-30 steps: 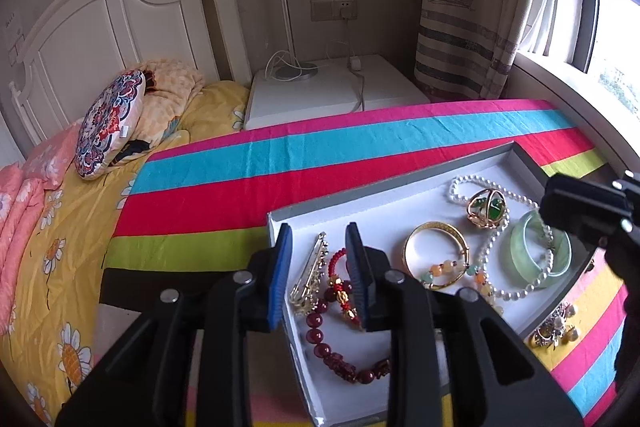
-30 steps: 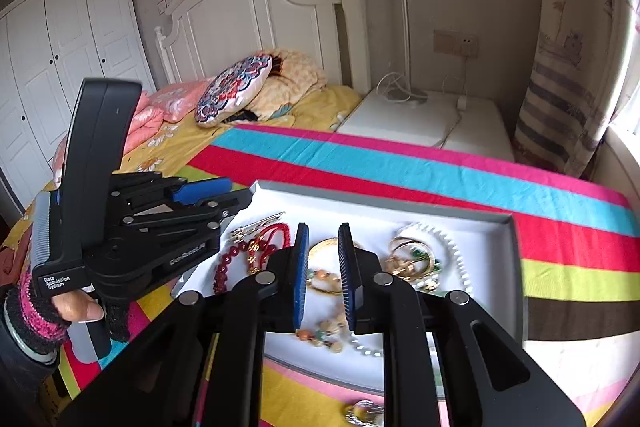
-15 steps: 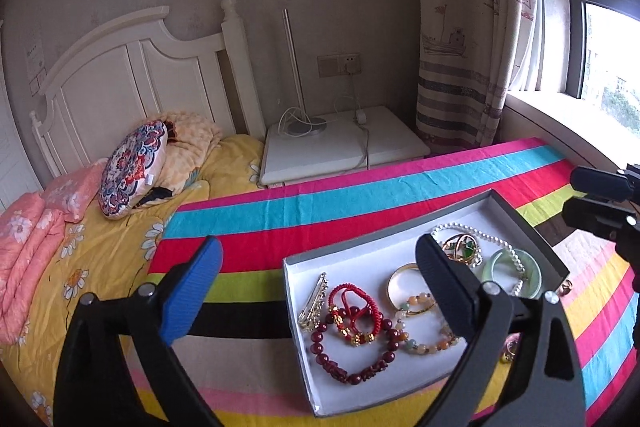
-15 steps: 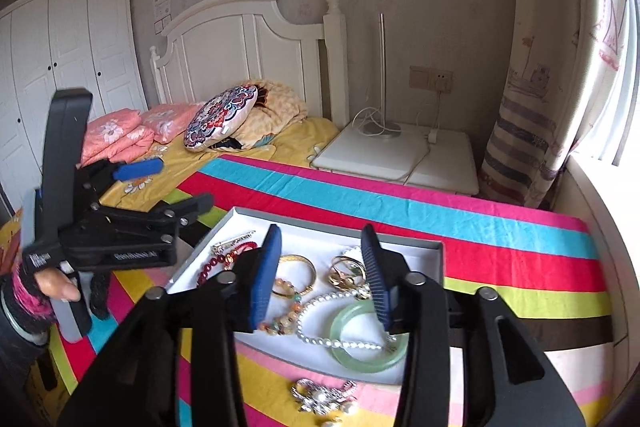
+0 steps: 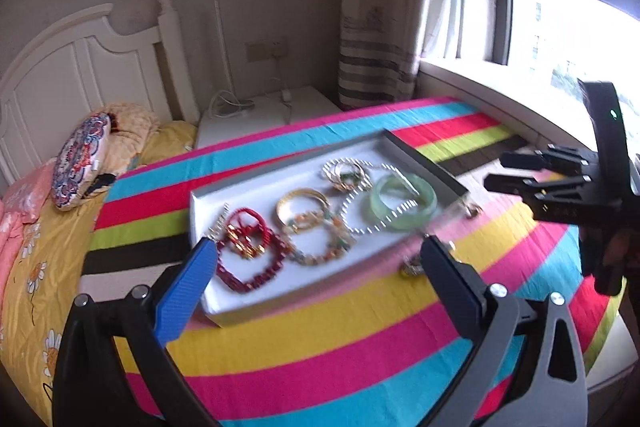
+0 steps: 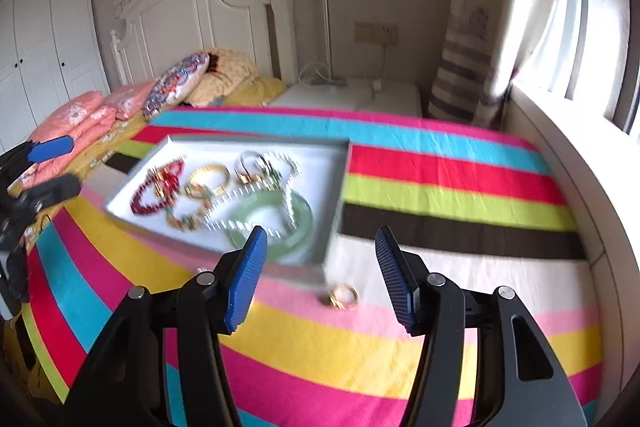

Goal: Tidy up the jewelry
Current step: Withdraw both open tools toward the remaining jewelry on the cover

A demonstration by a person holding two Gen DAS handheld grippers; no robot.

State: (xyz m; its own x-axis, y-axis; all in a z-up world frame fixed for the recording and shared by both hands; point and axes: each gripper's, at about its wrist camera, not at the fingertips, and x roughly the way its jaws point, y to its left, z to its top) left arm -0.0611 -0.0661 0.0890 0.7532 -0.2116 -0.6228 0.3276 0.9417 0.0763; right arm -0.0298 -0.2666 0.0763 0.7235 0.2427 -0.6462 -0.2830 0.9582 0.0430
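A shallow grey tray (image 5: 256, 301) (image 6: 340, 187) with a white floor lies on the striped cloth. In it are a red bead bracelet (image 5: 248, 247) (image 6: 154, 187), a gold bangle (image 5: 302, 205) (image 6: 208, 177), a pearl strand (image 5: 360, 211) and a green jade bangle (image 5: 402, 201) (image 6: 272, 223). A gold ring (image 6: 343, 296) lies on the cloth by the tray's near corner, and small pieces (image 5: 412, 267) lie beside the tray. My left gripper (image 5: 316, 281) is open and empty, above the tray's near edge. My right gripper (image 6: 320, 275) is open and empty, above the ring and tray corner.
The striped cloth (image 5: 320, 347) covers a table beside a bed with pillows (image 5: 80, 159) and a white headboard (image 6: 192, 15). A white nightstand (image 5: 264, 115) with cables stands behind. A windowsill (image 6: 568, 187) and curtain (image 5: 380, 7) run along the right.
Both grippers went from shut or nearly shut to wide open and pulled back from the tray. Both views have risen and are motion-blurred now.
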